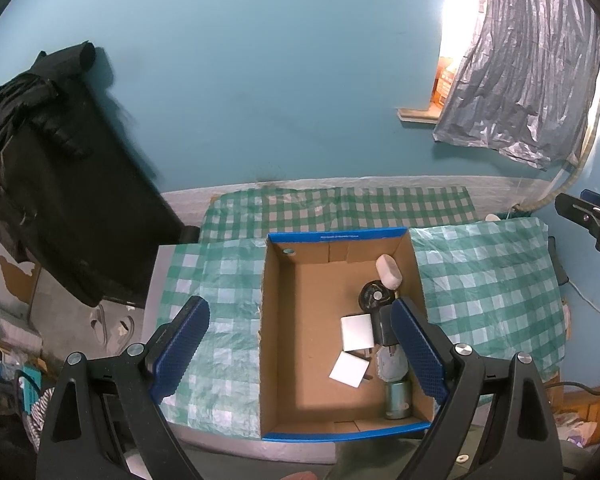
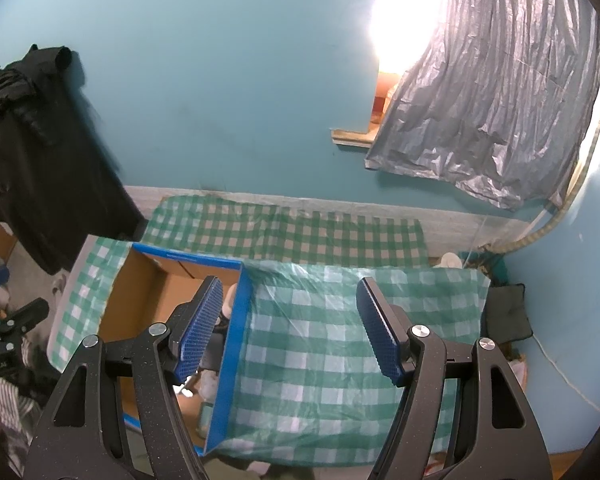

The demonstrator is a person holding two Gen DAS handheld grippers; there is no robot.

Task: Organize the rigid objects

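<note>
An open cardboard box with a blue rim sits on a green checked cloth. Along its right side lie a white oval bar, a black round disc, two white square pieces, a dark block and a metal tin. My left gripper hangs open above the box, holding nothing. My right gripper is open and empty over the cloth, just right of the box's blue wall. Its left finger hides most of the box contents.
A black garment hangs on the teal wall at the left. A silver plastic sheet covers a bright window at the upper right. A dark cushion lies beyond the table's right edge. Clutter sits on the floor at the lower left.
</note>
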